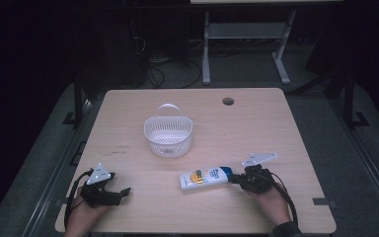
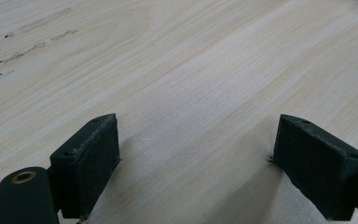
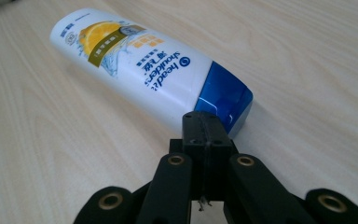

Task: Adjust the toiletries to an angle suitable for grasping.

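Note:
A white shampoo bottle [image 1: 202,178] with a blue cap [image 1: 225,173] lies on its side on the wooden table [image 1: 261,128], near the front. In the right gripper view the bottle [image 3: 135,60] points its cap [image 3: 223,93] at me. My right gripper [image 3: 206,122] is shut, pads pressed together with nothing between them, tips right at the cap; in the high view this gripper [image 1: 234,178] sits just right of the bottle. My left gripper [image 1: 126,190] rests at the front left. Its jaws stand wide open over bare wood [image 2: 196,149].
A white plastic basket [image 1: 168,137] with a handle stands upright in the middle of the table, behind the bottle. A round cable hole [image 1: 228,101] is near the far edge. Beyond the table are a dark floor, cables and a white frame [image 1: 246,34].

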